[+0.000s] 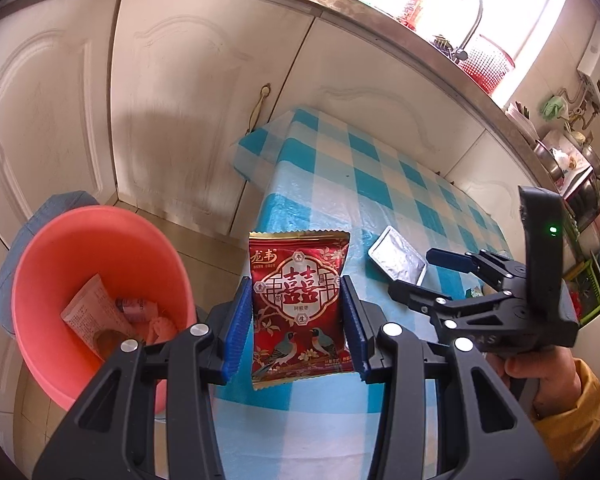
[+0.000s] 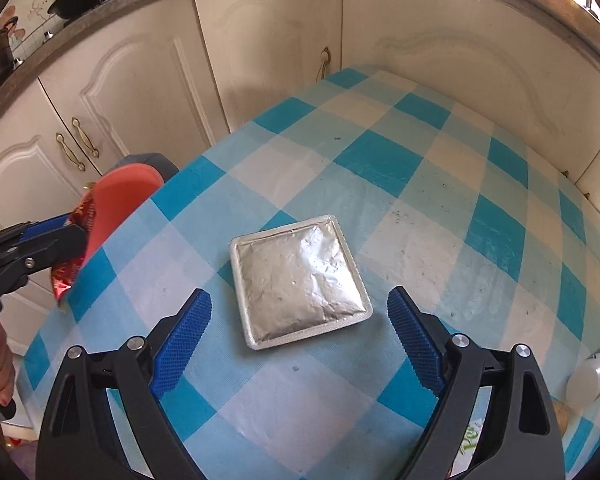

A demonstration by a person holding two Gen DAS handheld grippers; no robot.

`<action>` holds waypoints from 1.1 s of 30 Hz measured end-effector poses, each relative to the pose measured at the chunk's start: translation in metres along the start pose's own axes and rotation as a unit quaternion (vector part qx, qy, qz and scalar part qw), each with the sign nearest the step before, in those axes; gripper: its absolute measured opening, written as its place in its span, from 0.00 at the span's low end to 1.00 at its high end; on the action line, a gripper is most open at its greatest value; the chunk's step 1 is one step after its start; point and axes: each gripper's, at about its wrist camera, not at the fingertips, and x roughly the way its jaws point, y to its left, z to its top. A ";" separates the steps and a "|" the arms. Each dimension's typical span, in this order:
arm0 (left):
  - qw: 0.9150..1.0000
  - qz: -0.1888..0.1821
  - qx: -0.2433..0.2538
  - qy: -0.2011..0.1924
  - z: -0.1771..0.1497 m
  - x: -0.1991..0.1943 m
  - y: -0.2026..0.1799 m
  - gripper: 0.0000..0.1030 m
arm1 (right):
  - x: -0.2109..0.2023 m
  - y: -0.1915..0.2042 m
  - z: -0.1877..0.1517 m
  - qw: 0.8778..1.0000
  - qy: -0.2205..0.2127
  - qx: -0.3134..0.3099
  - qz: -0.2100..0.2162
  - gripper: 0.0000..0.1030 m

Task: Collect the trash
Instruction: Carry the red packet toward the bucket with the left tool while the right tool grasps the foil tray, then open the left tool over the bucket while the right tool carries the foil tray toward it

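My left gripper (image 1: 298,320) is shut on a red snack packet (image 1: 298,304) printed with birds, held upright over the table's left edge, its blue pads pressing both sides. Down to the left stands a pink bin (image 1: 60,264) holding a tube and scraps. A flat silver foil pouch (image 2: 300,280) lies on the checked tablecloth (image 2: 440,184). My right gripper (image 2: 300,324) hangs just above it, open, with the pouch between and ahead of its blue fingers (image 2: 180,344). The left wrist view shows that right gripper (image 1: 428,276) beside the foil pouch (image 1: 398,258).
White cabinet doors (image 1: 180,100) with brass handles run behind the table under a steel counter (image 1: 380,16). A clear plastic bottle (image 2: 596,372) lies at the table's right edge. The bin's rim (image 2: 120,196) shows by the table's left corner. A person's hand (image 1: 540,364) grips the right tool.
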 end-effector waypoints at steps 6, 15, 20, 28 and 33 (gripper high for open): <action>1.000 -0.007 -0.007 0.000 -0.002 -0.002 0.008 0.43 | 0.007 0.002 0.001 1.000 0.000 0.002 -0.025 0.85; 1.000 -0.009 -0.016 0.005 -0.009 -0.002 0.020 0.43 | 0.004 0.002 0.003 0.999 -0.006 0.004 -0.033 0.68; 1.000 -0.003 -0.016 -0.001 -0.012 -0.005 0.026 0.43 | 0.001 0.004 0.000 0.999 -0.011 0.012 -0.040 0.64; 1.000 0.000 -0.028 -0.006 -0.016 -0.015 0.041 0.43 | -0.008 0.005 -0.002 0.998 -0.022 0.028 -0.053 0.64; 0.999 0.005 -0.037 -0.015 -0.017 -0.024 0.051 0.43 | -0.021 0.012 0.004 0.997 -0.040 0.029 -0.055 0.64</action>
